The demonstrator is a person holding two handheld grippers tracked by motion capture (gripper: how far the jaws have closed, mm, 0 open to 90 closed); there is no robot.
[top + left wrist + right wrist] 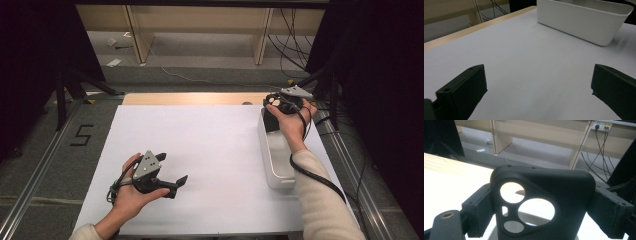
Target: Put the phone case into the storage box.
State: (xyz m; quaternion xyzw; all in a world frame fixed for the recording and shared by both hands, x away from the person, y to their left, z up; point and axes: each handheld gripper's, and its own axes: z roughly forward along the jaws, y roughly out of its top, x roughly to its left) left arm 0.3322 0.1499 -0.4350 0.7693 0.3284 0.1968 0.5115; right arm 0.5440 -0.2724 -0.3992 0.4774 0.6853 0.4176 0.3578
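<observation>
My right gripper (541, 202) is clamped on a black, soft-looking phone case with round camera cut-outs (544, 200); its two jaws press on the case's two side edges, and the case stands upright between them with the cut-outs near the top. From the high view I see this right gripper (276, 102) held up over the far end of a long white plastic bin with rounded corners (272, 160), the case (273, 101) just above the bin's rim. The bin sits along the right side of the white sheet (200, 150) that covers the tabletop, with a strip of pale wood (190, 98) showing at the far edge.

My left gripper (537, 87) has its jaws wide apart with nothing between them. It looks along the bare white sheet (524, 62) toward the side wall of the bin (579, 22). In the high view the left gripper (172, 172) is low over the near left part of the sheet, well apart from the bin, its jaws pointing right.

Beyond the tabletop lie a grey floor (210, 75), pale wooden shelf legs (137, 35) and loose black cables (292, 40).
</observation>
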